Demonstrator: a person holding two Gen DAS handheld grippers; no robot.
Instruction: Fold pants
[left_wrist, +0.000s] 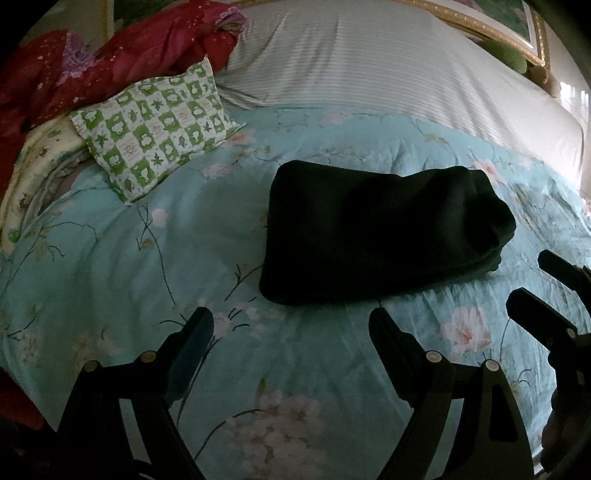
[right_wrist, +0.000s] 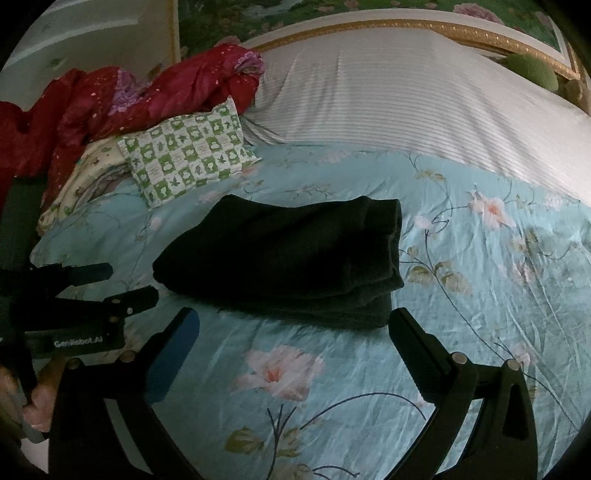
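While both left gripper (left_wrist: 291, 328) and right gripper (right_wrist: 293, 328) hang spread and empty, folded dark fabric pants (right_wrist: 284, 254) lie at 12 o'clock on light-blue floral quilt (right_wrist: 480, 295).

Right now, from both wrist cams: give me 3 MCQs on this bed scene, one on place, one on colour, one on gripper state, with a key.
1. Where do the folded pants lie?
A. On the blue floral quilt
B. On the striped white sheet
C. On top of the checked pillow

2. What colour is the checked pillow?
A. Red and white
B. Green and white
C. Blue and yellow

3. How are the left gripper and the right gripper?
A. Both shut on the pants
B. Left open, right shut
C. Both open, holding nothing

Key: 1 A, the dark bundle rests on the quilt, short of the sheet. 2 B, green squares with white. 3 C, each wrist view shows fingers spread, quilt between them.
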